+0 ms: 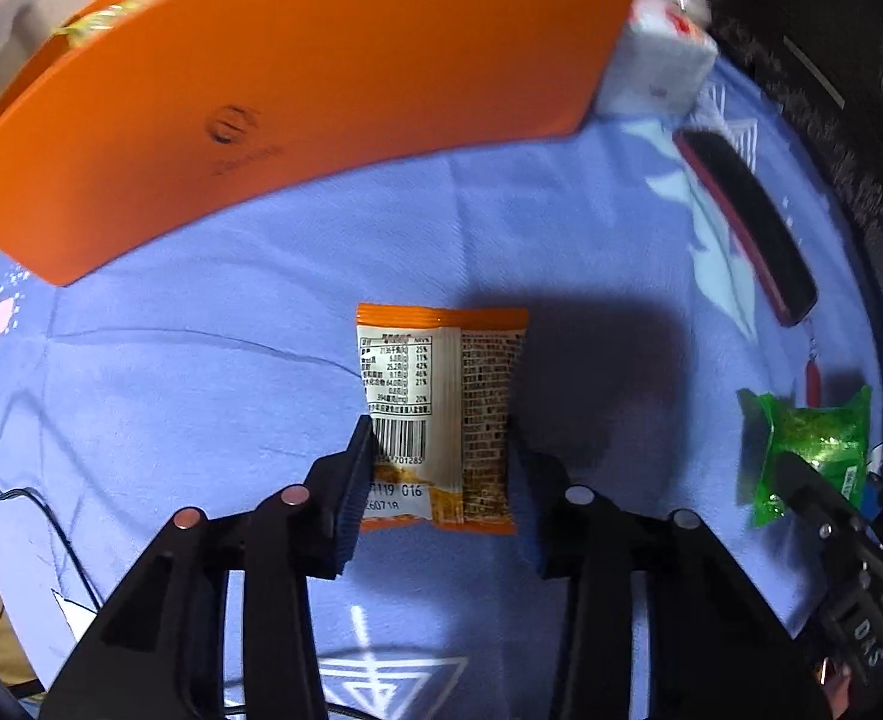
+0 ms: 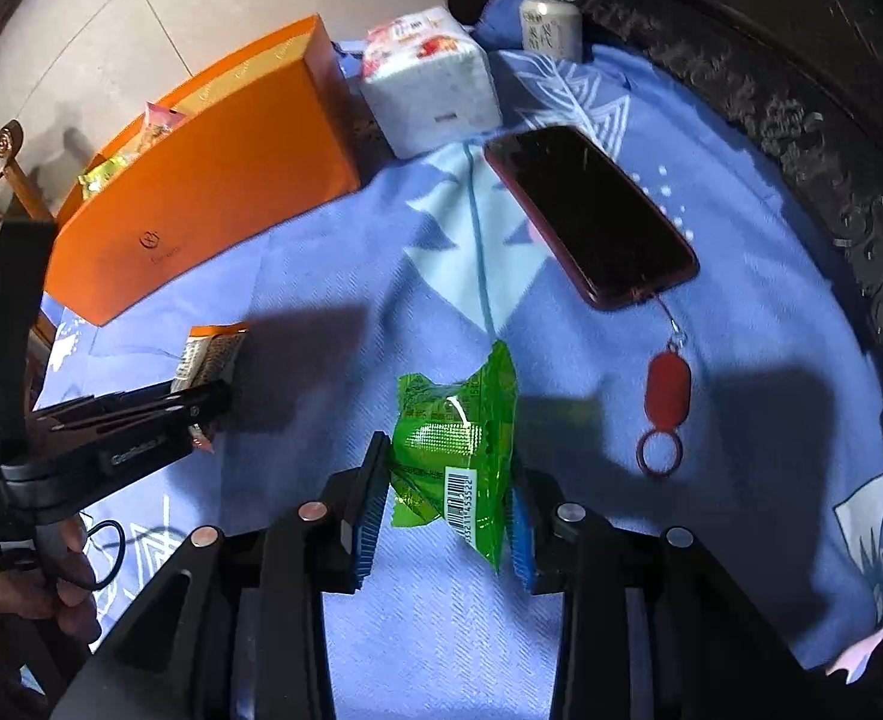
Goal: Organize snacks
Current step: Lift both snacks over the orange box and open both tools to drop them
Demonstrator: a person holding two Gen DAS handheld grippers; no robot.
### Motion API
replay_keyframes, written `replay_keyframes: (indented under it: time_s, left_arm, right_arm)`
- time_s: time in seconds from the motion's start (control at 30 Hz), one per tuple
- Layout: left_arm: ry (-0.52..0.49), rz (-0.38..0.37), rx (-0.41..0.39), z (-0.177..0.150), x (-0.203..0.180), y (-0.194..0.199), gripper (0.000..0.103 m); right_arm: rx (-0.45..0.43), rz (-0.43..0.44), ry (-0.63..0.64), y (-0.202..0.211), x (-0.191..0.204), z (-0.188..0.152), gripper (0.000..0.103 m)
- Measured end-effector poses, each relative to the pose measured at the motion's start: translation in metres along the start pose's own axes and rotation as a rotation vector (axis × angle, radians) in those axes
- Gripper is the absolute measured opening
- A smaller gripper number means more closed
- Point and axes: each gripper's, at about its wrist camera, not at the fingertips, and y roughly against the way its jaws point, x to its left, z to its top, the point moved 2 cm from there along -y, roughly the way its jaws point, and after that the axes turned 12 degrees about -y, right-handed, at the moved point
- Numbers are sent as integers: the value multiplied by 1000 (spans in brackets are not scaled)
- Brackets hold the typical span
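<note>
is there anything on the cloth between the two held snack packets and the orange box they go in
Nothing visible. Bare blue cloth lies between the orange packet in the left gripper, the green packet in the right gripper, and the orange box. The phone lies off to the side.

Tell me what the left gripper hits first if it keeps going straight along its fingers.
The left gripper already has the orange snack packet between its fingers, closed on its sides. Pushed straight on, it would probably press the packet into the blue cloth right under it, though depth is hard to judge.
</note>
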Motion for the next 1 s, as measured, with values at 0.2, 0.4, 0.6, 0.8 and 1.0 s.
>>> replay_keyframes:
  time_s: [0.2, 0.4, 0.6, 0.8, 1.0]
  left_arm:
    - [49, 14, -141, 5, 38, 58, 40]
    - [106, 104, -346, 44, 83, 126, 40]
    - [138, 155, -470, 87, 120, 164, 40]
    - [158, 201, -543, 125, 155, 189, 40]
    - [212, 241, -449, 154, 180, 178, 99]
  right_arm:
    - [-46, 50, 45, 16, 29, 24, 36]
    - [-156, 158, 135, 47, 89, 73, 36]
    - [-277, 242, 227, 70, 159, 131, 36]
    - [-337, 262, 274, 71, 202, 178, 36]
    - [-261, 191, 298, 44, 225, 202, 85]
